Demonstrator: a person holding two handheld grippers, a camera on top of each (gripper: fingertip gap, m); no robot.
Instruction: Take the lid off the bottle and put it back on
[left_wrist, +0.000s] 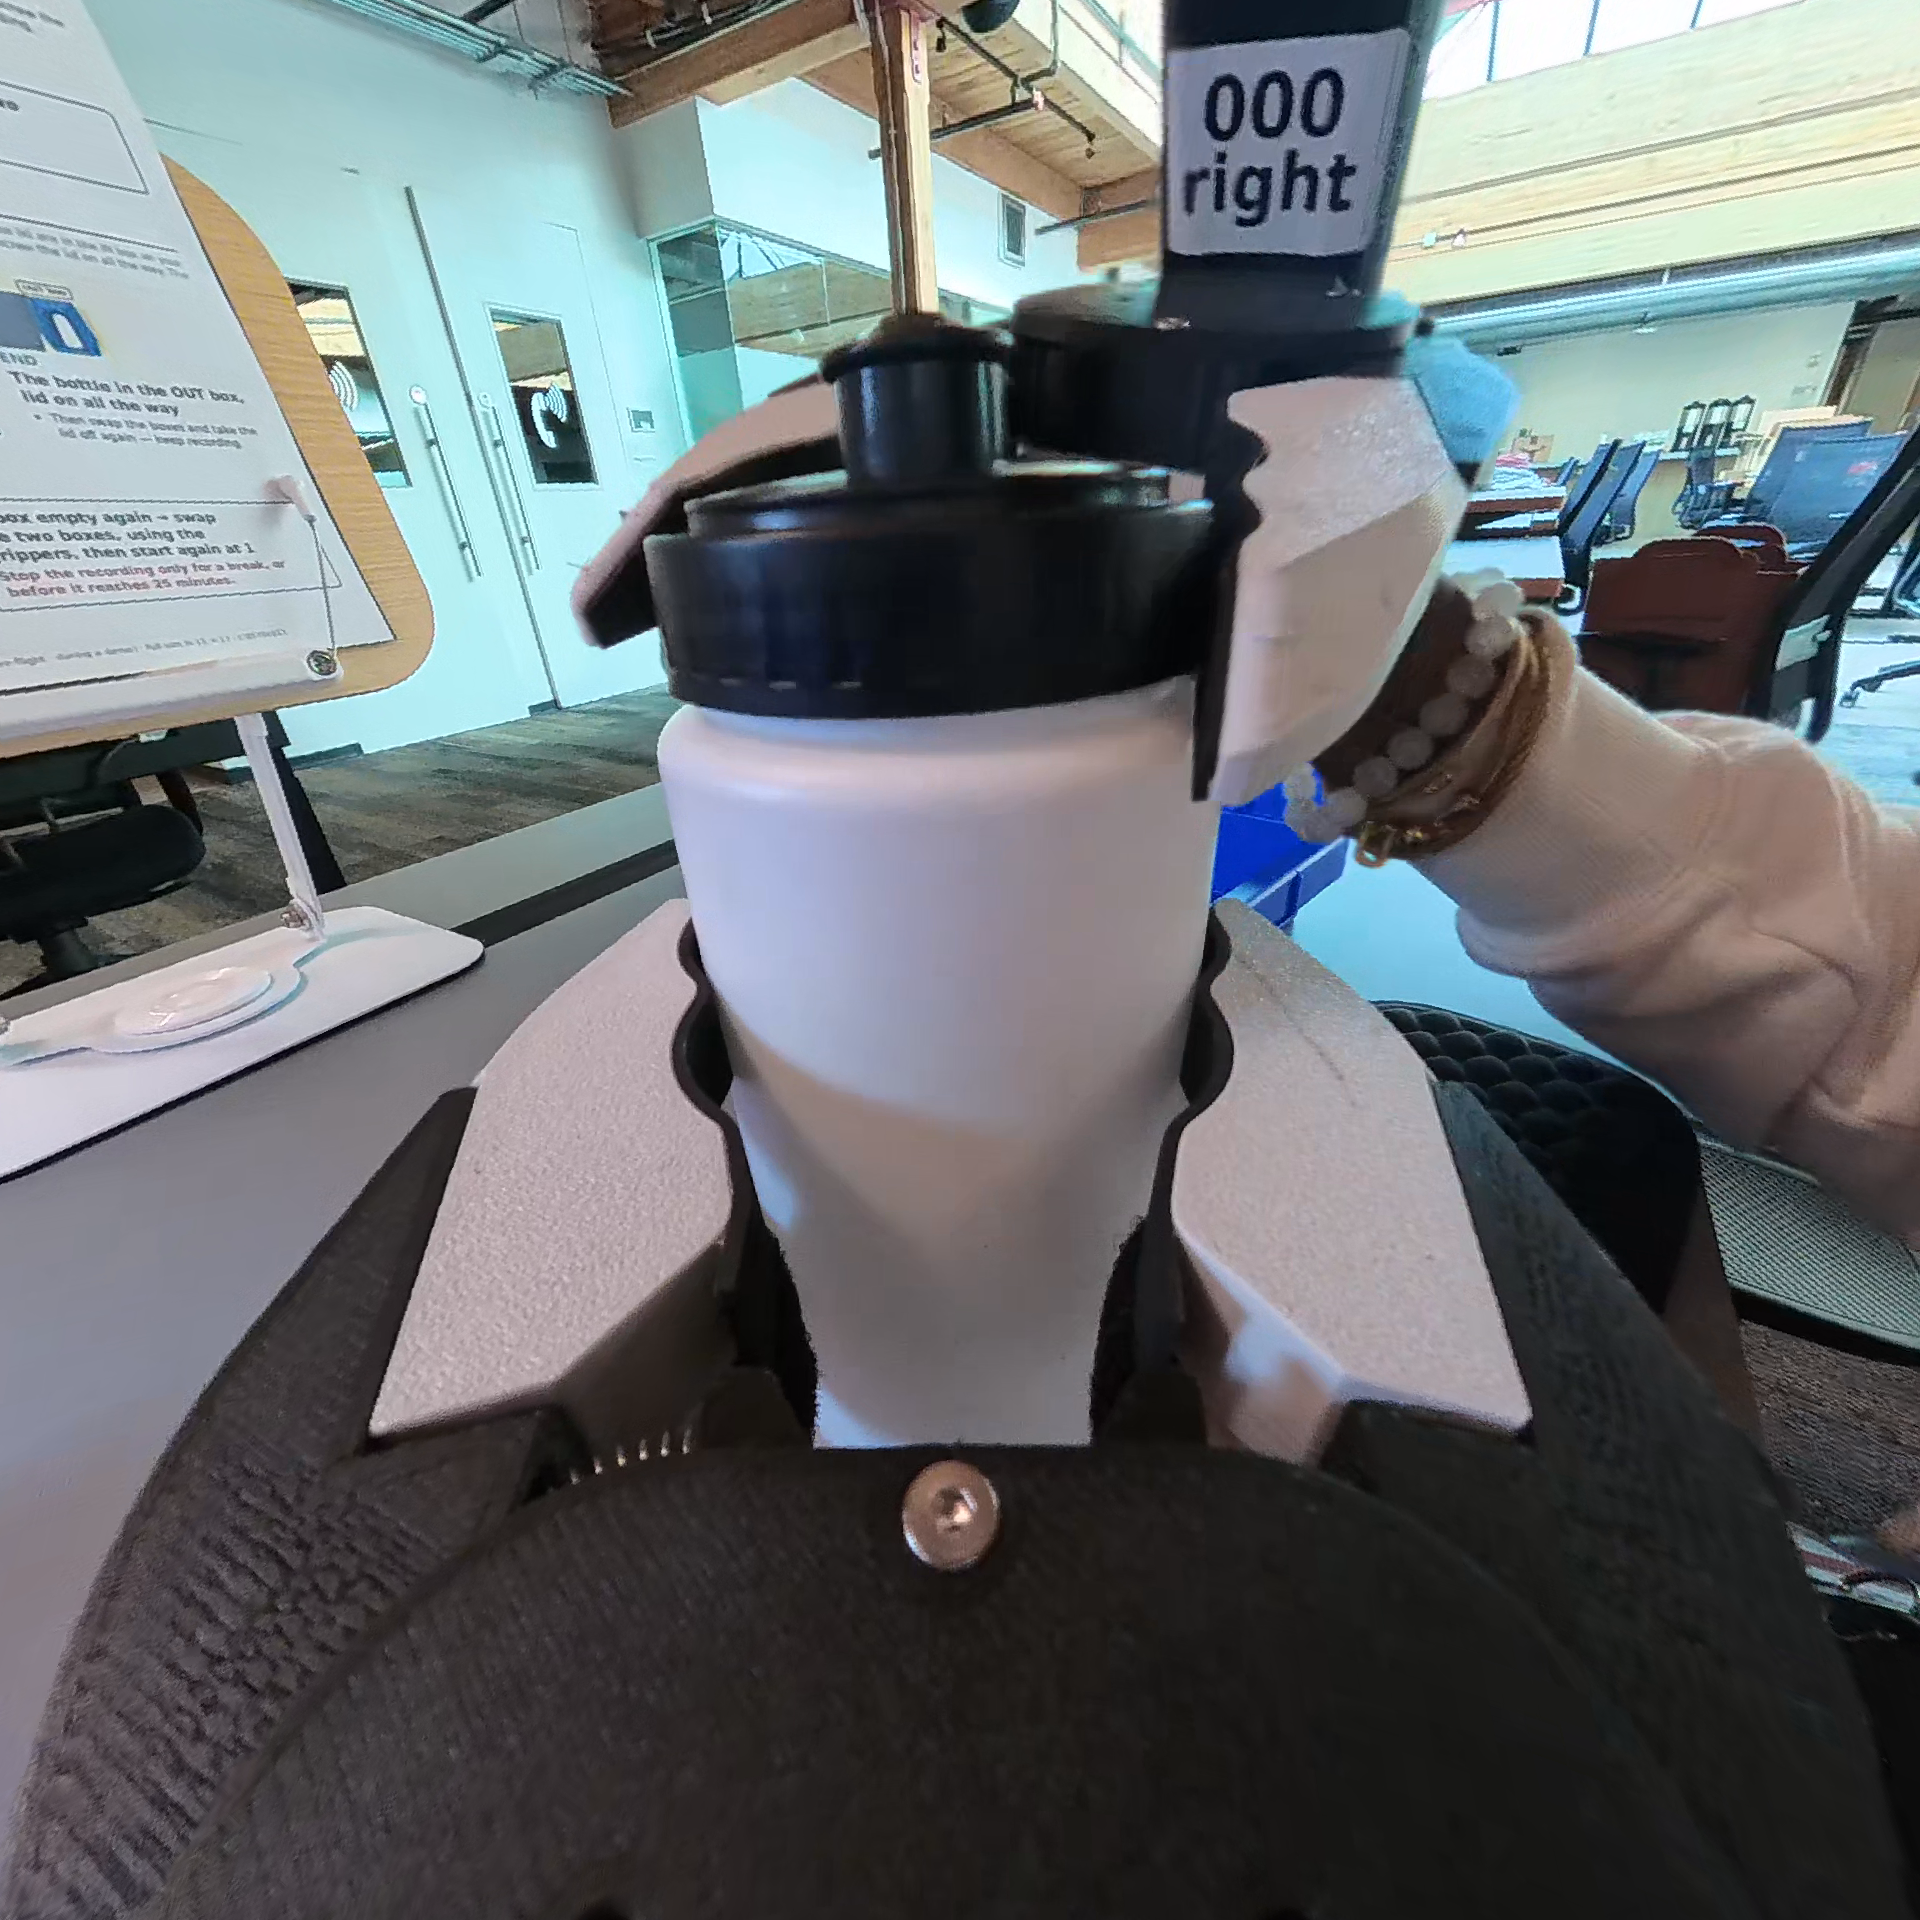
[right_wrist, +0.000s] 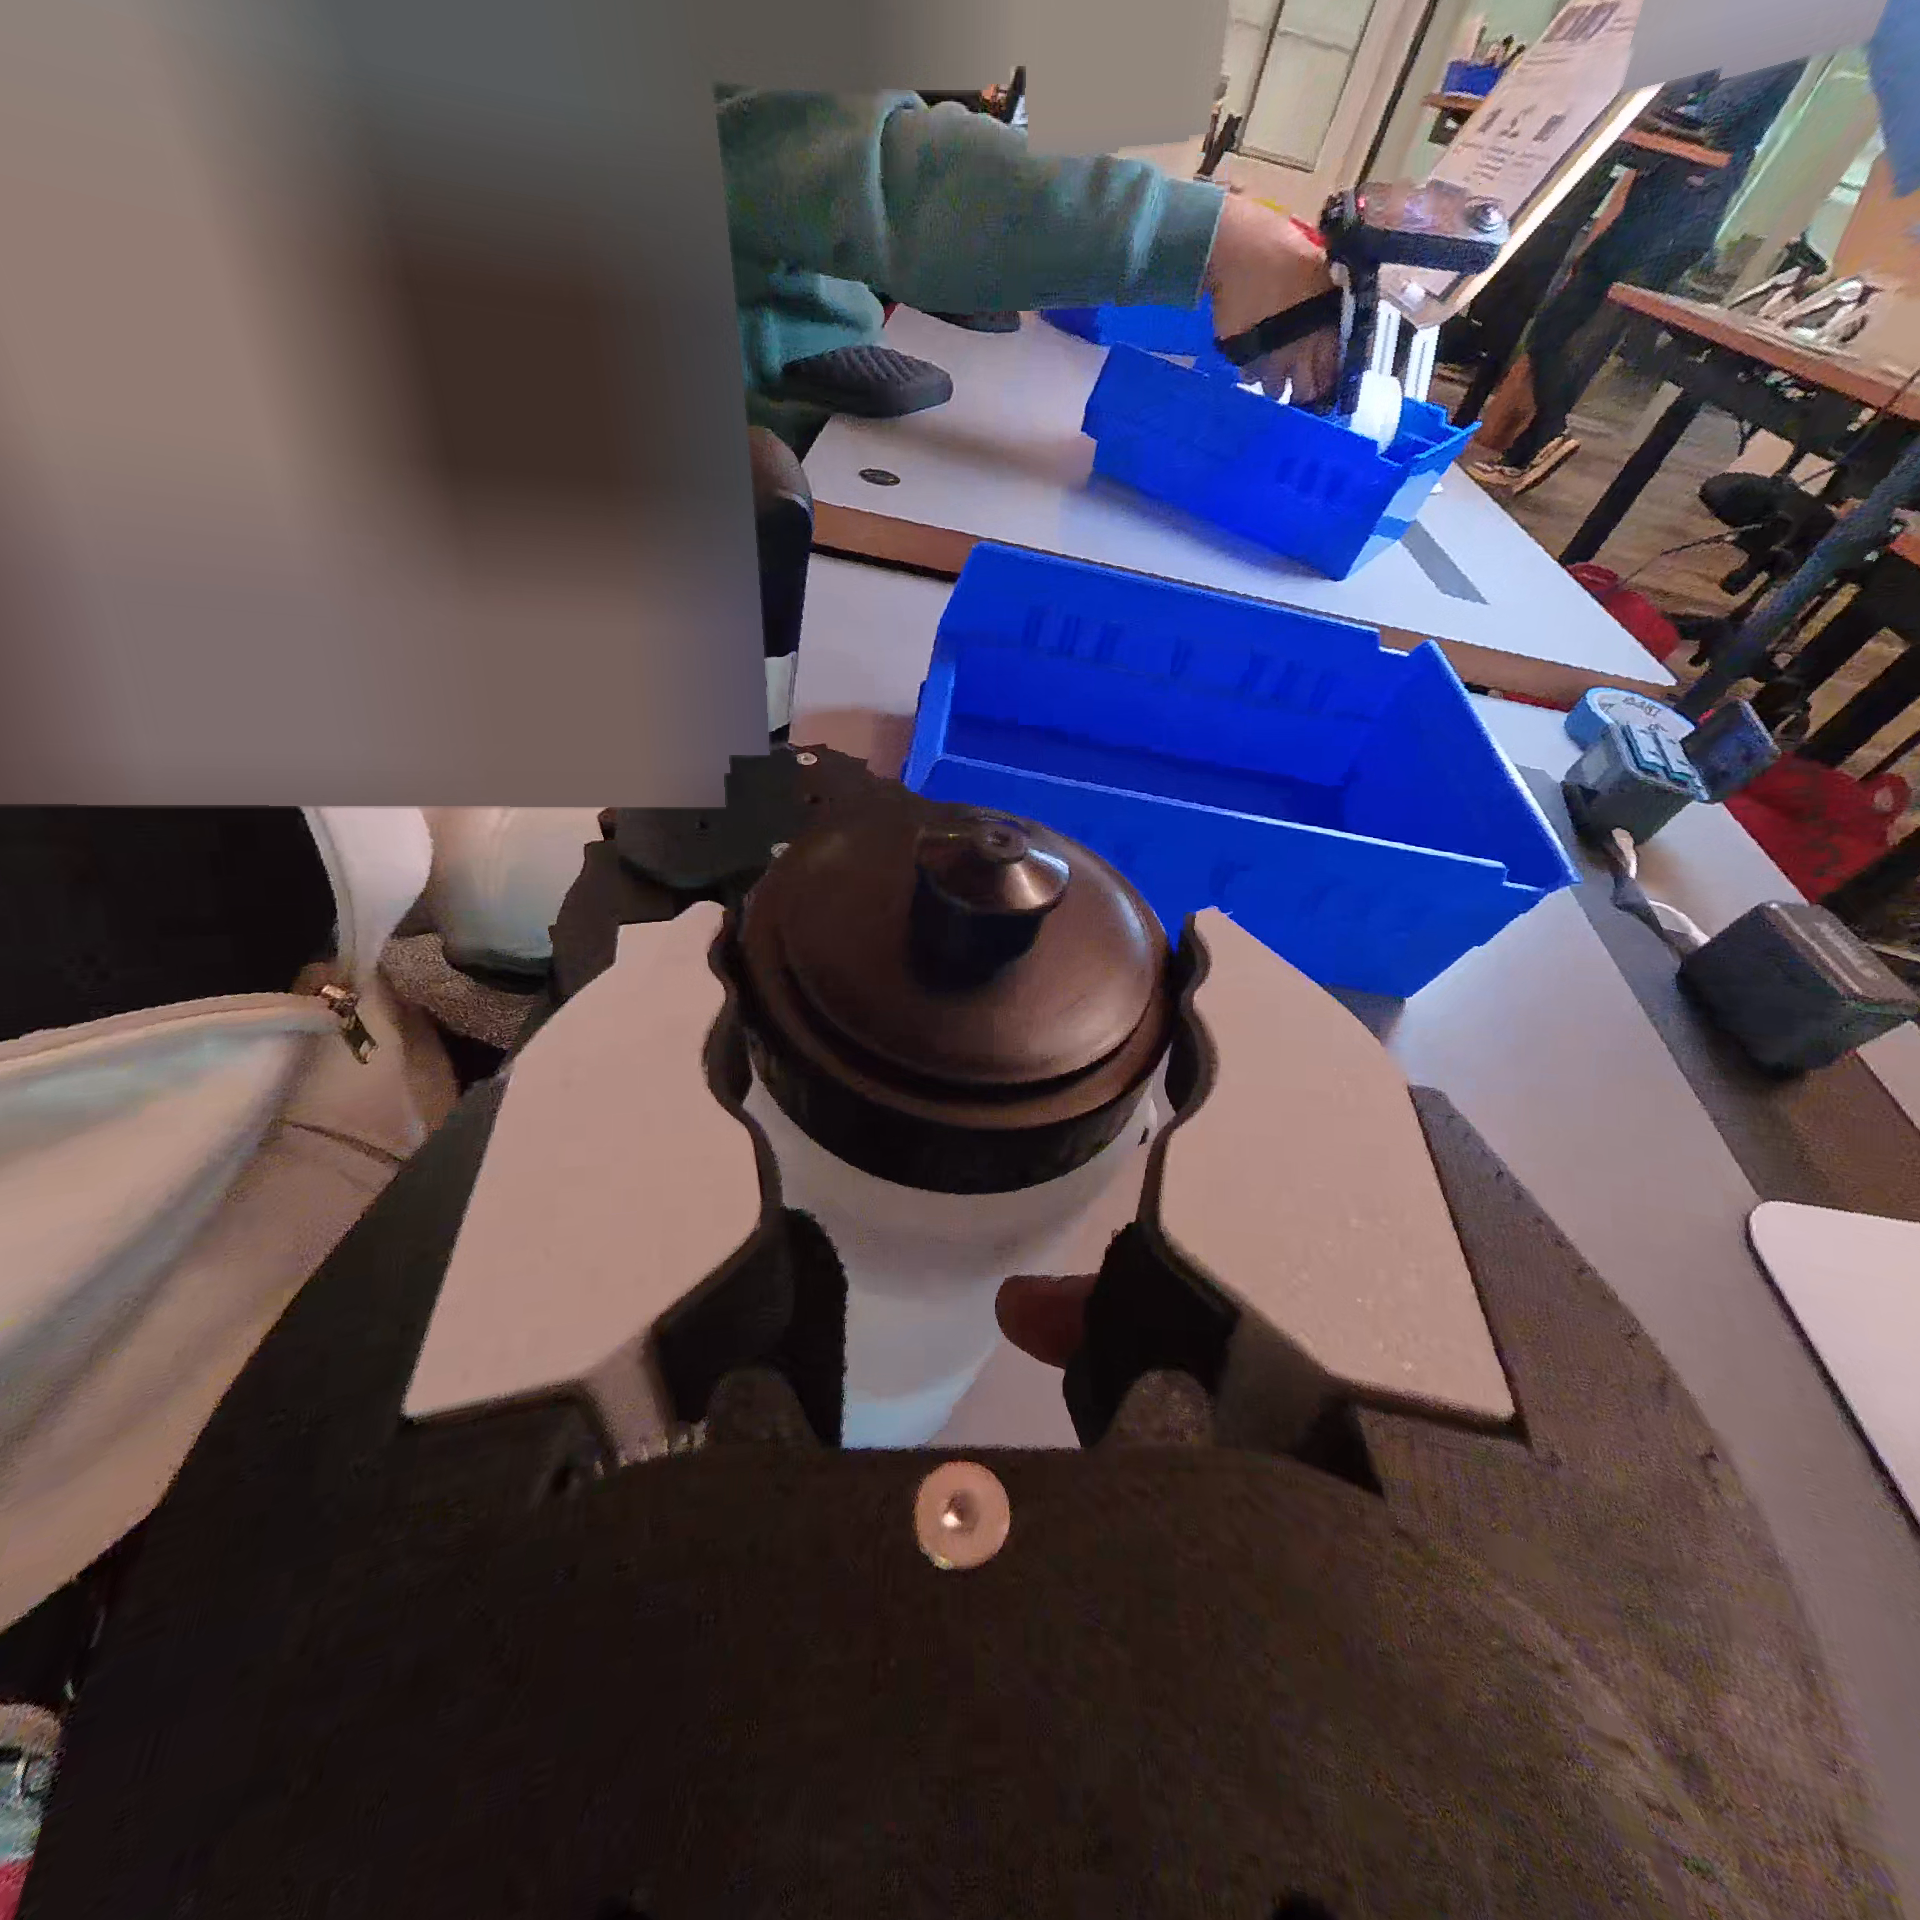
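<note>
Bottle (left_wrist: 935, 935), white plastic, upright, clamped at mid-body between the pale fingers (left_wrist: 561, 1174) of the left gripper (left_wrist: 951, 1039); both notched inner edges press against its sides. Held above the near edge of a grey desk (left_wrist: 208, 1195).

Lid (left_wrist: 925, 613), black, ribbed skirt, pull spout on top; seated on the bottle neck. Right gripper (right_wrist: 956, 997) closed around the lid rim, one finger on each side, seen from above in the right wrist view with its fingers (right_wrist: 1320, 1174) touching the skirt of the lid (right_wrist: 956, 1029) and the bottle's (right_wrist: 914, 1278) white shoulder showing below.

Sleeve (left_wrist: 1662, 935), cream, with beaded bracelets (left_wrist: 1423, 717) at the wrist, behind the right gripper's handle.

Surface: grey desk top. On its left side, a white stand base (left_wrist: 208, 1018) carrying a printed instruction sheet (left_wrist: 135, 416) on a wooden-backed board. Towards the far edge, an open blue bin (right_wrist: 1226, 769). Beside the bin at the right edge, small dark devices (right_wrist: 1787, 997) and a cable. A second desk abuts beyond, bearing another blue bin (right_wrist: 1268, 468), where another person in a green sleeve (right_wrist: 935, 208) reaches in.

Room: open office; white walls, glazed doors (left_wrist: 540, 405), timber ceiling beams (left_wrist: 1039, 62), carpeted floor, black office chairs (left_wrist: 1621, 509) and further desks to the right.
</note>
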